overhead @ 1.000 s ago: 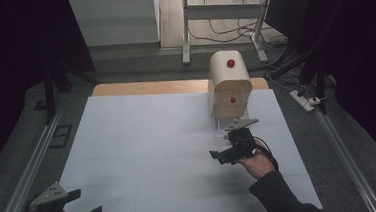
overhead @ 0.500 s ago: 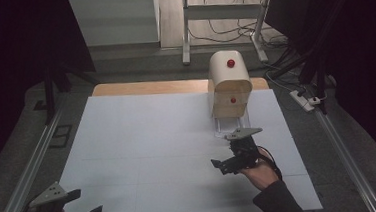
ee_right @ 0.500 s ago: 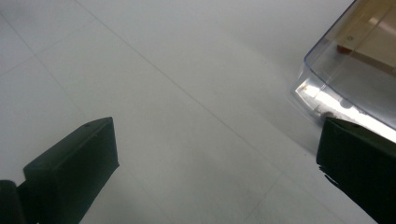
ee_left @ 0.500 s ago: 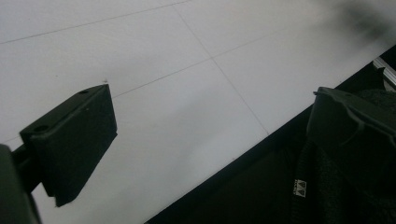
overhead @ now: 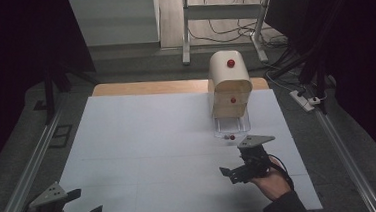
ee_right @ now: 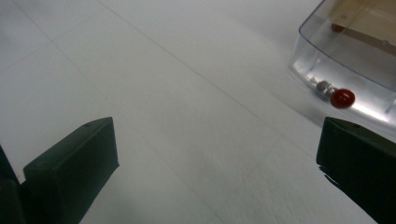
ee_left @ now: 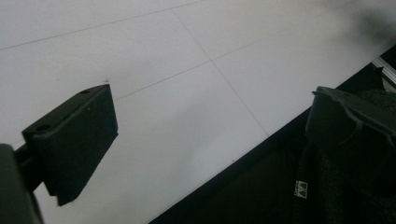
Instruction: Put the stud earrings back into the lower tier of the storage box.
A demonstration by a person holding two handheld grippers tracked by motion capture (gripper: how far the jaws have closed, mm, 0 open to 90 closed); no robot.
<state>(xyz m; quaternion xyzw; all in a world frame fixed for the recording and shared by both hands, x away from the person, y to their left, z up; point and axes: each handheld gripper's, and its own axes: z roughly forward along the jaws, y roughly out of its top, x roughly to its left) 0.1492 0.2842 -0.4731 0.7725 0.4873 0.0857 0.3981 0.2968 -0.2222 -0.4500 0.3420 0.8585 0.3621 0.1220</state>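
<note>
A small cream cabinet (overhead: 229, 85) with a rounded top and red knobs stands at the far right of the white table (overhead: 143, 139). Its clear bottom drawer (overhead: 231, 125) is pulled out toward me, its red knob (overhead: 232, 137) at the front. In the right gripper view the clear drawer (ee_right: 345, 60) and its red knob (ee_right: 342, 98) lie at the upper right. My right gripper (overhead: 238, 166) (ee_right: 215, 158) hovers open and empty just short of the drawer. My left gripper (overhead: 85, 203) (ee_left: 212, 135) is open and empty over the table's near left edge.
A wooden board (overhead: 149, 87) runs along the table's far edge. Metal rails (overhead: 27, 167) flank the table on both sides. A power strip (overhead: 303, 100) and cables lie on the floor at the right. Table legs (overhead: 186, 31) stand behind.
My right gripper has drawn back from the drawer front toward the near edge, its jaws still apart. The drawer stays pulled out. The left gripper has barely moved.
</note>
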